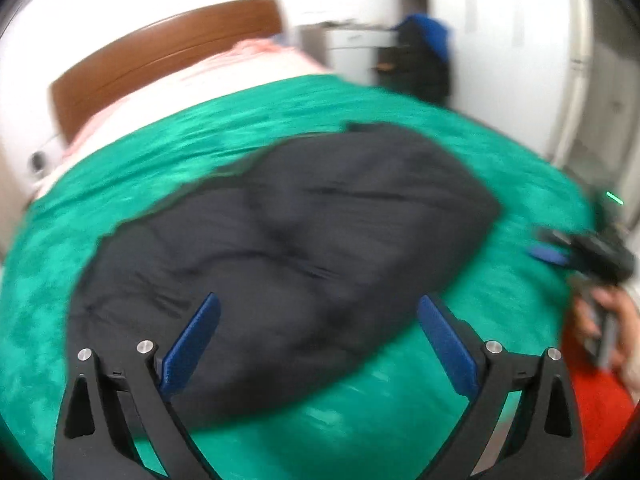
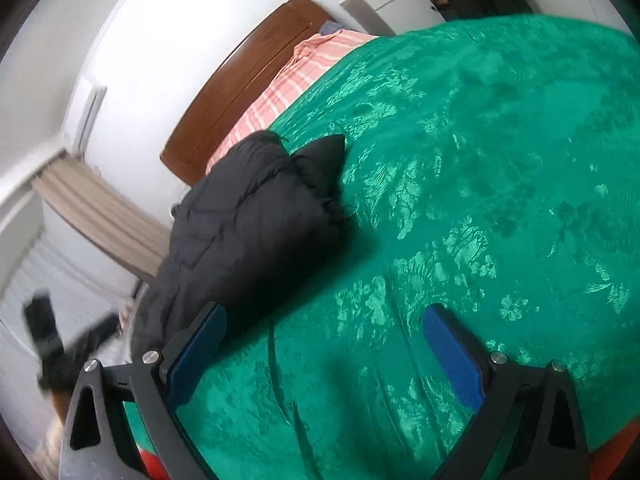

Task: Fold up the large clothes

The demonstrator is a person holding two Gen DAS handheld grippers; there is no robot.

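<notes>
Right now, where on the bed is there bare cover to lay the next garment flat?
The widest bare green bedspread lies to the right of the folded black jacket, running from the right tool toward the striped pink bedding. The jacket's side is crowded; the open left tool is above it.

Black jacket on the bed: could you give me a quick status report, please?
Left gripper open, empty, over the black jacket. Right gripper open, empty, beside it. Jacket bundled on green bedspread. Nothing in the way.
</notes>
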